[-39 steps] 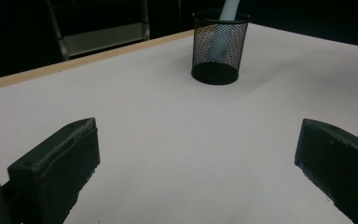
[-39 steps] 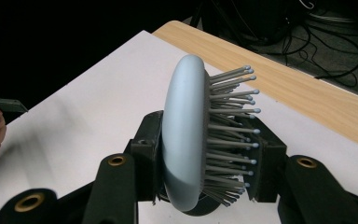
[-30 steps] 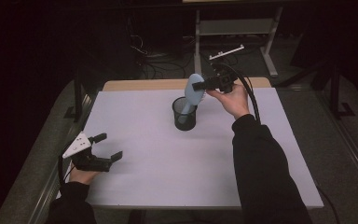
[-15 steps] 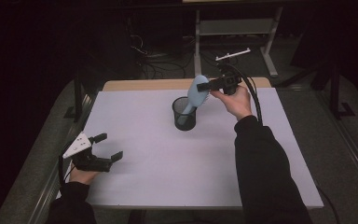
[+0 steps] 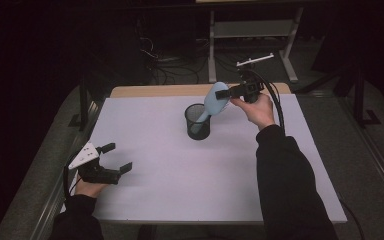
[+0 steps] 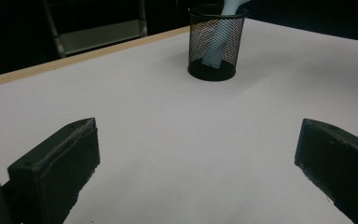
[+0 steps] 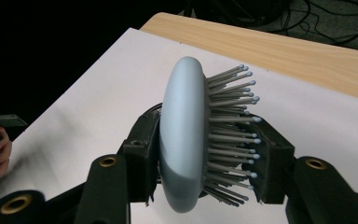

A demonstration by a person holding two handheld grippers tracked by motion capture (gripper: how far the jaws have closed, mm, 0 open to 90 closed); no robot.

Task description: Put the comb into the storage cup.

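The table (image 5: pixel 180 200) has a white top; a bare wood strip (image 5: pixel 155 91) runs along its far edge. Beyond the far edge, a grey metal stand (image 5: pixel 252 30) and loose cables (image 5: pixel 165 62) sit on the floor. The room is dark. Grey floor (image 5: pixel 375 165) flanks the table's right edge.

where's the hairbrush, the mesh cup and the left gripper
hairbrush (image 7: pixel 182 135): right gripper view, on its pale blue back.
mesh cup (image 5: pixel 198 123): high view, on its black wall.
left gripper (image 5: pixel 115 156): high view, midway between its open fingertips.
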